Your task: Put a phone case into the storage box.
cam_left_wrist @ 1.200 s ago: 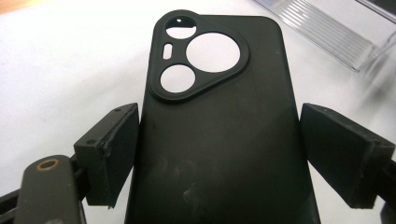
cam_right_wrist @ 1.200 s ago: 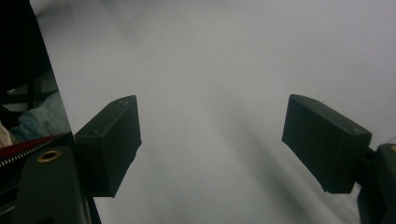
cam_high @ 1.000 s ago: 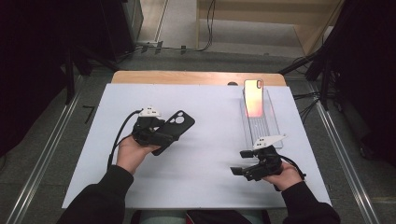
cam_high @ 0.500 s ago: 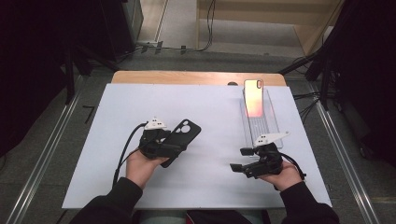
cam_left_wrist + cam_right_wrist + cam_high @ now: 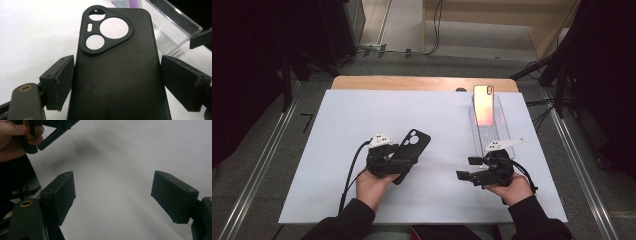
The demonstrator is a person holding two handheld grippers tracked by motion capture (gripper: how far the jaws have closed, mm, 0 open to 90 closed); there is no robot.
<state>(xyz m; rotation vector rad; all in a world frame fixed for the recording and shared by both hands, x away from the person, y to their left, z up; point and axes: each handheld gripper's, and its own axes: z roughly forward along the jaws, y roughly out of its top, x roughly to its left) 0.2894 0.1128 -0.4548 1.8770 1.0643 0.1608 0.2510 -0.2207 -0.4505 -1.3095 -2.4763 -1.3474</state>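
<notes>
On the white table top (image 5: 337, 130), near its front edge: both handheld grippers, the left one carrying the work.

Left gripper (image 5: 398, 161): clamped on a matte black soft-plastic phone case with a raised triangular camera cut-out (image 5: 411, 152); in the left gripper view the two pads press the case's (image 5: 117, 75) long edges, one on each side.

Case position: held just above the table, left of centre, camera cut-out at the far end, pointing away from the person and leaning a little toward the right.

Long axis of case: runs along the jaws, from the hand outward; the grip sits at the lower half, so the cut-out end juts free.

Right gripper (image 5: 466, 168): jaws wide apart and holding nothing; the right gripper view shows bare white surface between the pads, with the left hand at the upper left corner.

Right gripper heading: its jaws point left, toward the case, from the right side of the table.

Slim phone with a glossy pink-orange face (image 5: 484, 104): leans upright in a clear acrylic stand (image 5: 497, 131) at the far right of the table, well apart from the case.

Key relation: the phone lies ahead and to the right of the held case; the stand's near end is just beyond the right gripper, so the right hand is much the nearer one to it.

Judgement: fitting case to phone would likely need the free right gripper to fetch the phone, while the left holds the case steady.
</notes>
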